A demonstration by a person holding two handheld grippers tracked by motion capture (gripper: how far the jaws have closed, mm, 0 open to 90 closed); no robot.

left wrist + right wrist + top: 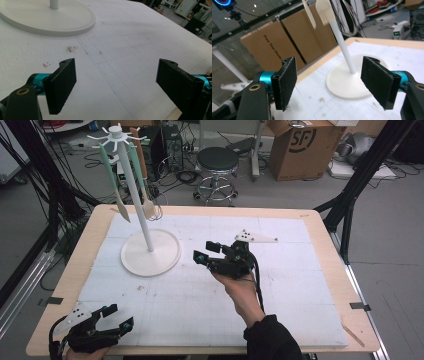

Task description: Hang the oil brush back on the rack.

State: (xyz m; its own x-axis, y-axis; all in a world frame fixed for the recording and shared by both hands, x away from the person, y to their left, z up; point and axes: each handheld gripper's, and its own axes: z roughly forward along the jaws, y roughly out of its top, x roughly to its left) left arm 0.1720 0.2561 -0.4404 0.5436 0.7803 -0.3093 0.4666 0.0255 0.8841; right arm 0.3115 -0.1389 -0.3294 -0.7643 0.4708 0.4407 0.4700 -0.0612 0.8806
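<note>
While the right hand-held gripper (pixel 212 253) hovers mid-table with jaws spread empty (facing the utensil stand (pixel 150 251)), the left hand-held gripper (pixel 116 317) rests agape at the table (pixel 320 227) corner; a box (pixel 300 147) reads "SF".

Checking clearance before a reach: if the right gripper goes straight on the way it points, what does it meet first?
Likely the white rack's pole, just above its round base. The right gripper is open and the pole sits between its fingers in the right gripper view. Depth is unclear; it could pass slightly beside it.
</note>
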